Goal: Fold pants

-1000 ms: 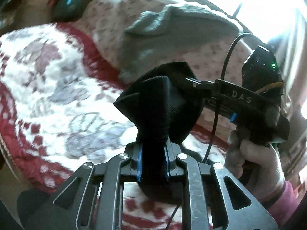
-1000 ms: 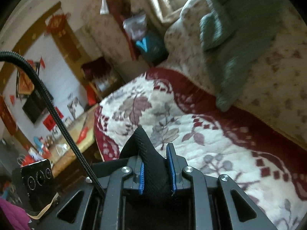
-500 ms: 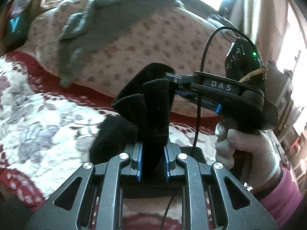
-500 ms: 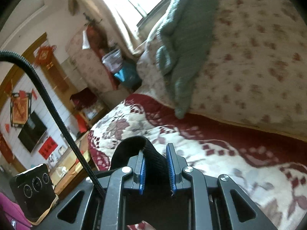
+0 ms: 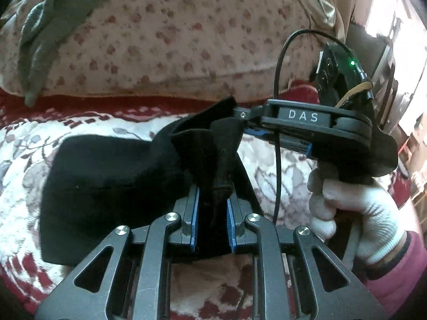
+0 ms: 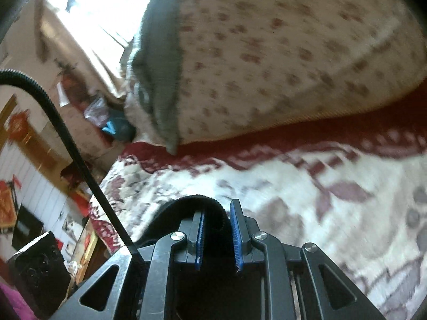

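The black pants (image 5: pixel 112 181) lie partly folded on the red and white floral bedspread (image 5: pixel 24 144), spreading left of my grippers. My left gripper (image 5: pixel 212 200) is shut on a bunched edge of the pants. My right gripper (image 5: pixel 241 122) comes in from the right and is shut on the same edge just beyond. In the right wrist view my right gripper (image 6: pixel 217 216) pinches a black ribbed band of the pants (image 6: pixel 192 202) between its blue pads (image 6: pixel 236 226).
A large floral pillow (image 5: pixel 173 40) lies along the back of the bed, with a grey knitted garment (image 5: pixel 48 24) draped over its left end. The person's white-gloved hand (image 5: pixel 355 213) holds the right gripper. Furniture and red decorations (image 6: pixel 16 202) stand beyond the bed's left edge.
Both grippers have carried the held pants edge down and toward the pillow. More of the pants now lies flat on the bedspread at the left.
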`<act>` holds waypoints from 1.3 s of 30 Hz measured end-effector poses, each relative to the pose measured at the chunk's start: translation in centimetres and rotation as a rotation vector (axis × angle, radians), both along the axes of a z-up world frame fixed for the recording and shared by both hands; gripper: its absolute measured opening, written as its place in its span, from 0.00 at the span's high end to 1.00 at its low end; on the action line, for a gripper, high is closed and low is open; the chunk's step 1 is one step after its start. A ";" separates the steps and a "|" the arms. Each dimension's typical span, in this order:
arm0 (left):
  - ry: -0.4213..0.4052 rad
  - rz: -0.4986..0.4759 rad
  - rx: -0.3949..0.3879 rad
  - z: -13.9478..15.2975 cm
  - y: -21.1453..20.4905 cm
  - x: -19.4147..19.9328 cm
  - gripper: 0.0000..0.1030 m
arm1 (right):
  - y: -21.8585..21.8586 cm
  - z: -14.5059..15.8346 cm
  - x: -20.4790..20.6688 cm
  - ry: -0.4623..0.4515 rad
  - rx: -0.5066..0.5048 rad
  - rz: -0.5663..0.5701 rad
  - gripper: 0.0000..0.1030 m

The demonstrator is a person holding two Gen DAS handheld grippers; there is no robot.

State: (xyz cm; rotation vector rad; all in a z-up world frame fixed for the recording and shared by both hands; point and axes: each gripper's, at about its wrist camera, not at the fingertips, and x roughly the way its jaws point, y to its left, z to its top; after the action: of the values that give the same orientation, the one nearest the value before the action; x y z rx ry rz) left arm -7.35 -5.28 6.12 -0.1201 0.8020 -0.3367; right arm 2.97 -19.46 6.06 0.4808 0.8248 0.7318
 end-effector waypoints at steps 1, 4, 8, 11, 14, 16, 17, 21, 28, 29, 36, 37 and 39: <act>-0.001 -0.001 0.008 -0.2 -0.3 0.0 0.84 | -0.5 -0.6 -0.1 0.011 0.010 -0.012 0.84; 0.022 -0.014 -0.022 -0.3 -0.3 -0.1 0.76 | -1.6 -1.2 -0.2 0.039 0.031 -0.048 0.81; 0.061 -0.089 -0.086 0.8 0.4 -0.8 0.59 | -3.3 -1.0 -1.2 0.072 0.029 -0.105 0.70; 0.033 -0.112 -0.077 2.3 1.5 -2.2 0.59 | -4.4 -0.6 -2.5 0.092 0.058 -0.131 0.59; 0.007 -0.084 -0.066 3.3 3.7 -3.1 0.57 | -5.0 0.0 -4.1 0.091 0.087 -0.123 0.48; 0.003 -0.054 -0.062 3.5 5.1 -3.0 0.50 | -5.0 0.4 -4.9 0.090 0.094 -0.104 0.48; -0.005 -0.031 -0.062 3.6 5.9 -2.9 0.49 | -4.8 0.5 -5.2 0.092 0.098 -0.091 0.47; 0.005 0.015 -0.077 3.2 7.2 -2.1 0.49 | -3.3 0.4 -5.1 0.102 0.038 -0.069 0.36; 0.049 -0.051 -0.055 0.7 3.7 -0.6 0.49 | -1.0 -1.2 -2.2 0.139 0.037 -0.028 0.67; 0.070 -0.065 -0.064 0.2 3.2 -0.4 0.49 | -0.7 -1.4 -2.0 0.136 0.029 -0.026 0.79; 0.134 -0.139 -0.129 -1.0 1.7 -0.7 0.49 | -0.5 1.0 -3.9 -0.014 -0.087 -0.021 0.92; 0.137 -0.146 -0.146 -1.0 1.6 -0.7 0.49 | -1.1 1.3 -4.1 -0.021 -0.090 -0.036 0.92; 0.141 -0.155 -0.154 -1.3 1.5 -0.7 0.49 | -1.9 1.1 -4.0 -0.019 -0.118 -0.057 0.92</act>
State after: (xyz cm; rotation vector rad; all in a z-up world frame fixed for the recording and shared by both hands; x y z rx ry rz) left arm -8.00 -3.77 4.81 -0.2288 0.9273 -0.5414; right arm -1.07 -21.36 7.18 0.3892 0.8283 0.6299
